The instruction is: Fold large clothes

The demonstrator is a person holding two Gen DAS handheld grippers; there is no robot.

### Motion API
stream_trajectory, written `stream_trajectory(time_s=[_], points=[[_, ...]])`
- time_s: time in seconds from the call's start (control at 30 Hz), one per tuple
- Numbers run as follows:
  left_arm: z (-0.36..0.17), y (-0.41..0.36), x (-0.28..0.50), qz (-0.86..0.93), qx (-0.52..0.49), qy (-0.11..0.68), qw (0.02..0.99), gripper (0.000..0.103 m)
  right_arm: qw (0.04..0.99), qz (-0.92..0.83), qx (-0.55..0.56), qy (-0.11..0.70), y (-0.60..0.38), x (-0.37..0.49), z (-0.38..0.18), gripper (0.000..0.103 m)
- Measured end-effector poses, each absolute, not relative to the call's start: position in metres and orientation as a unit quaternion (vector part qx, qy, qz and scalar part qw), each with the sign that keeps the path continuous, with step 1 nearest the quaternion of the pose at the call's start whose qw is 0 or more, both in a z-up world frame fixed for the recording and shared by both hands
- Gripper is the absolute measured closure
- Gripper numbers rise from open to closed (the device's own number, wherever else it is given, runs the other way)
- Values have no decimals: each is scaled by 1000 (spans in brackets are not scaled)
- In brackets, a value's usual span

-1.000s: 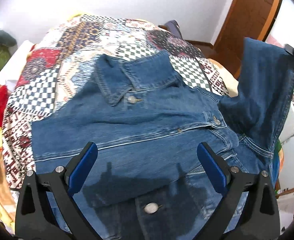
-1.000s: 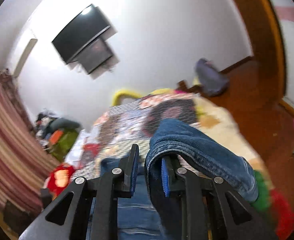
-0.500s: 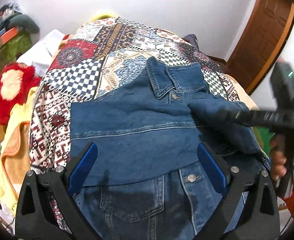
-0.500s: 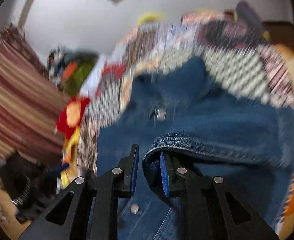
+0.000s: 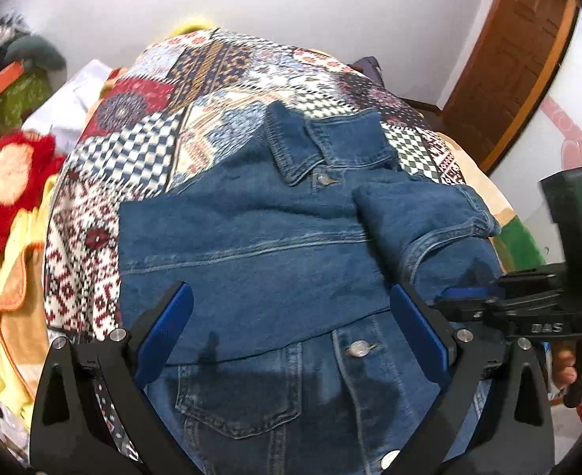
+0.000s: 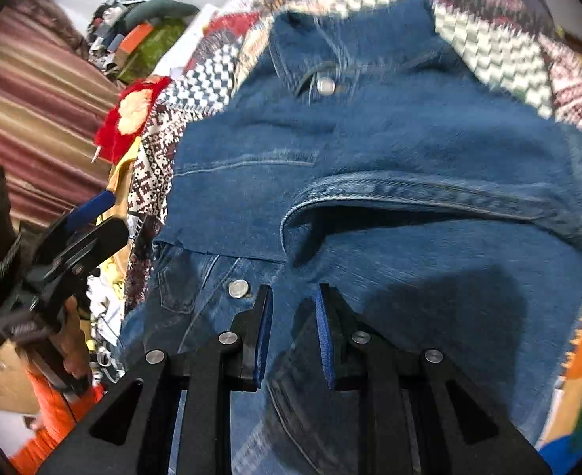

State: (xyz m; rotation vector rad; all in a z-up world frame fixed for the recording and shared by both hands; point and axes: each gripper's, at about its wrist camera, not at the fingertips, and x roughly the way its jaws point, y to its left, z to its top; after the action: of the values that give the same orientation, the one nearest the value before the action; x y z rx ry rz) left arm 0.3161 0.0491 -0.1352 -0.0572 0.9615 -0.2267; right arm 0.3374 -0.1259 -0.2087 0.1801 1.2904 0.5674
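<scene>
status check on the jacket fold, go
Left gripper open, hovering over denim jacket. Right gripper parted, nothing visibly pinched, over the sleeve folded across the front. Jacket flat on patterned quilt; nothing in the way.

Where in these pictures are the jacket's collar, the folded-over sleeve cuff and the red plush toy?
collar [image 5: 322, 140], left wrist view, on the right collar flap.
sleeve cuff [image 5: 445, 233], left wrist view, on the stitched cuff band.
red plush toy [image 5: 14, 182], left wrist view, on its pale face.
</scene>
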Motion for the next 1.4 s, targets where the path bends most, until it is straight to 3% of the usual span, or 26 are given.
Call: stream_trajectory(time_s=[0.37, 0.63, 0.77, 0.93, 0.97, 1.0, 1.07, 1.4], points=[[-119, -58, 353, -171, 72, 452, 872, 3, 867, 161, 91, 462, -250, 325, -124, 85], [-155, -163, 370, -230, 190, 440, 847, 3, 858, 92, 128, 489, -328, 323, -151, 85], [-192, -193, 380, -235, 254, 464, 816, 27, 842, 90, 147, 511, -339, 323, -178, 85], [-208, -189, 394, -252, 221, 485, 808, 41, 823, 103, 162, 535, -332, 324, -206, 85], [-204, -183, 395, -255, 201, 482, 814, 48, 820, 106, 162, 538, -329, 325, -210, 85], [-200, -180, 395, -253, 192, 476, 820, 69, 818, 110, 160, 542, -325, 326, -214, 85], [-193, -175, 395, -228, 203, 463, 832, 81, 812, 119, 152, 550, -316, 329, -222, 85], [-105, -66, 399, -147, 102, 383, 906, 89, 813, 141, 119, 553, -283, 342, -223, 85]])
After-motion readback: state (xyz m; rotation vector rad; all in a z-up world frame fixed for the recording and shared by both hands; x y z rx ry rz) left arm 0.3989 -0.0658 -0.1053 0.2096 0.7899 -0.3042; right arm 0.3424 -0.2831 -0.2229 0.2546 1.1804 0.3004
